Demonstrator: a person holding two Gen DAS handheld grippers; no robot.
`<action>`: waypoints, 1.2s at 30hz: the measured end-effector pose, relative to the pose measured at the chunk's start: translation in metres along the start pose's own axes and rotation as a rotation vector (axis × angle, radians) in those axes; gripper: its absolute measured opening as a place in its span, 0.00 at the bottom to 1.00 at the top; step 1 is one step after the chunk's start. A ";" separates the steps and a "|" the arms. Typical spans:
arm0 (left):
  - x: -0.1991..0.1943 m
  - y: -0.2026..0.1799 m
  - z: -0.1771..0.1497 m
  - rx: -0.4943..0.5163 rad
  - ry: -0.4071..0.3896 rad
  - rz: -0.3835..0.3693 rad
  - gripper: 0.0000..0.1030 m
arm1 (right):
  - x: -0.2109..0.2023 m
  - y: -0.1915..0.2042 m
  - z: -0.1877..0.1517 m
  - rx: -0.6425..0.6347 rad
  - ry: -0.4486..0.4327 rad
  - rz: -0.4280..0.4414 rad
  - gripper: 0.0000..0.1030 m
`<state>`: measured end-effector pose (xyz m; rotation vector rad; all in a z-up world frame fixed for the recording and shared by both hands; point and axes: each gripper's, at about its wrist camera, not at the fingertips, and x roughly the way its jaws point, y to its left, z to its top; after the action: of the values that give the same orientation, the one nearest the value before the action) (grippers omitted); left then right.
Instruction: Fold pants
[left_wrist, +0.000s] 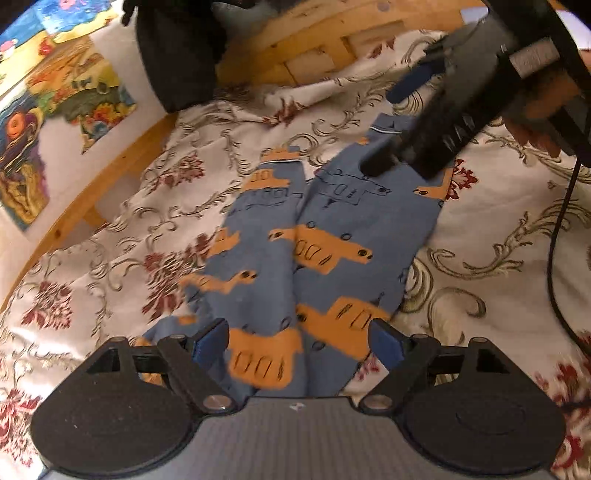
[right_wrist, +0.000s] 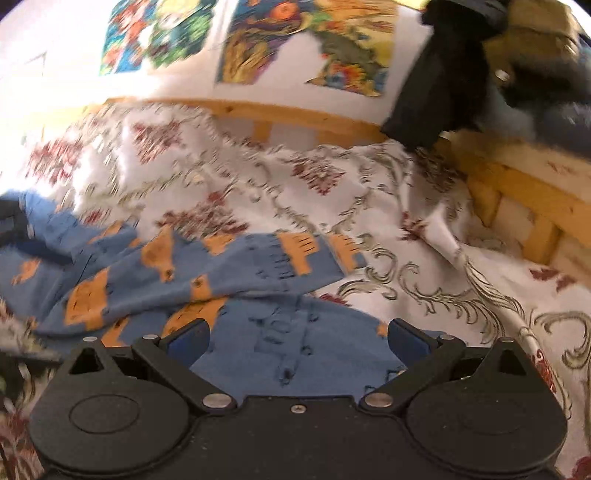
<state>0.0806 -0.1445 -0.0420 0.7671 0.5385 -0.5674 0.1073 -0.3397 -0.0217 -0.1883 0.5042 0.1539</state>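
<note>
The blue pants (left_wrist: 295, 236) with orange prints lie flat on the flowered bedspread (left_wrist: 491, 236), legs running toward 12 o'clock, the left gripper (left_wrist: 295, 341) spread wide over the near end and the right gripper (right_wrist: 297, 338) wide over the far end.

Left wrist camera: sits behind my left gripper (left_wrist: 299, 341), low over the bed (left_wrist: 110, 266), looking along the pants (left_wrist: 295, 240) toward the wooden frame (left_wrist: 314, 48); my right gripper (left_wrist: 391, 125) shows at upper right. Right wrist camera: behind my right gripper (right_wrist: 297, 341), close over the pants (right_wrist: 258, 332), facing the wall posters (right_wrist: 295, 44). Shared: pants, floral bedspread (right_wrist: 332, 192), wooden frame (right_wrist: 295, 114), posters (left_wrist: 55, 103).
</note>
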 end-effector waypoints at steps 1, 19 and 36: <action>0.006 -0.001 0.003 0.000 0.007 0.000 0.83 | 0.002 -0.005 0.000 0.023 -0.008 0.005 0.99; 0.054 0.039 0.016 -0.312 0.129 -0.106 0.05 | 0.020 -0.015 -0.010 0.227 0.062 0.183 0.97; 0.079 0.142 -0.004 -0.732 0.224 -0.418 0.02 | 0.178 -0.098 0.052 0.682 0.459 0.322 0.78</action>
<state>0.2282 -0.0796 -0.0257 0.0111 1.0513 -0.6107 0.3038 -0.4054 -0.0507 0.5405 1.0135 0.2454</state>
